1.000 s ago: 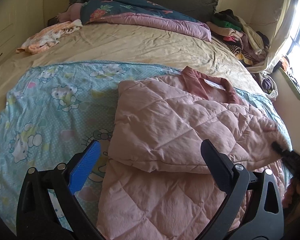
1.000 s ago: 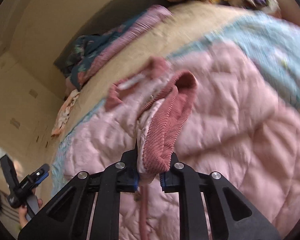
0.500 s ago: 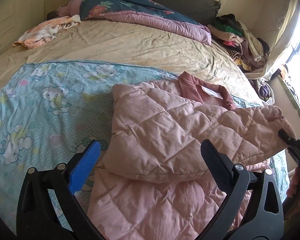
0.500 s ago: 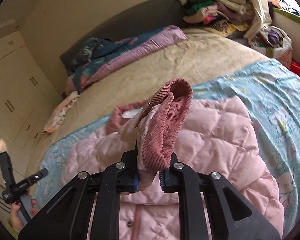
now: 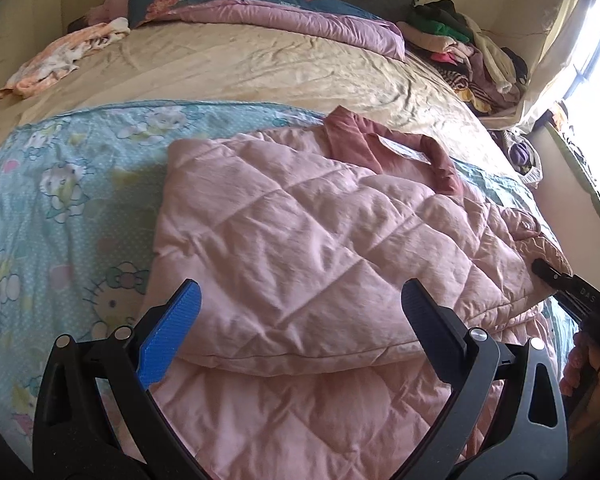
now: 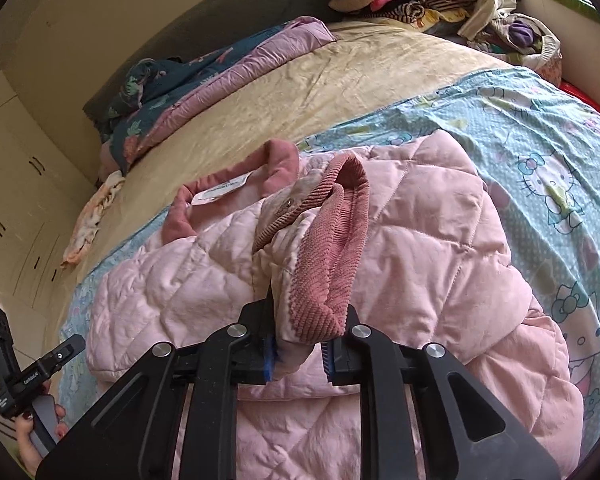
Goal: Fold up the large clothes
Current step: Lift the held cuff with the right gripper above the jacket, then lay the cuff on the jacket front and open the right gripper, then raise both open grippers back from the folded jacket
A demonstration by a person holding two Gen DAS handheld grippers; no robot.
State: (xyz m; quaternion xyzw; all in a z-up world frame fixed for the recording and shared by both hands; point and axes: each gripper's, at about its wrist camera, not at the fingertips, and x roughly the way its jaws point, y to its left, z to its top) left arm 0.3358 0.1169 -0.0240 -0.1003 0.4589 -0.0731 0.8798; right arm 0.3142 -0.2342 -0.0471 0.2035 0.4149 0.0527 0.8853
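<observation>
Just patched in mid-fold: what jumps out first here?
A pink quilted jacket lies partly folded on the cartoon-print blue sheet. The right claw is shut on its ribbed dusty-rose sleeve cuff. The left claw hovers open above the jacket.

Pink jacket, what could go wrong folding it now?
The right gripper pinches only the ribbed cuff of the pink jacket, so the sleeve might slip out or drag the folded layer crooked. The left gripper is open, holding nothing, so the puffy fold may spring back.
</observation>
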